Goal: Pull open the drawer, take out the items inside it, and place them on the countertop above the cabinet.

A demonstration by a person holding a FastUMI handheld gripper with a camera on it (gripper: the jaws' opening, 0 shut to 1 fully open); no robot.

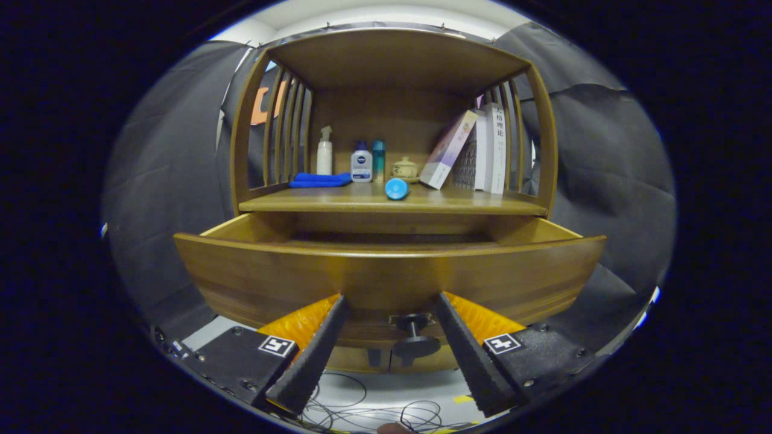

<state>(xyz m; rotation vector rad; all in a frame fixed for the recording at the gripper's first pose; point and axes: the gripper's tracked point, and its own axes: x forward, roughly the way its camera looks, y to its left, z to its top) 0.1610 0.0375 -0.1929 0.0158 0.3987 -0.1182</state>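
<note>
The claw gapes wide, gripping nothing, its fingers flanking the black knob of the pulled-open drawer. On the wooden surface above, a blue cylinder lies near the front edge; bottles and books line the back.

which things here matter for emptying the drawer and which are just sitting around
Job: drawer, pulled open; its knob between the open gripper fingers; countertop; blue cylinder lying on it.

Bystanders: spray bottle, blue cloth, lotion bottle, small pot, books.

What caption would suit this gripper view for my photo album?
Open tool facing the pulled-out drawer, its knob between the fingers, a blue tube lying on the countertop above.
</note>
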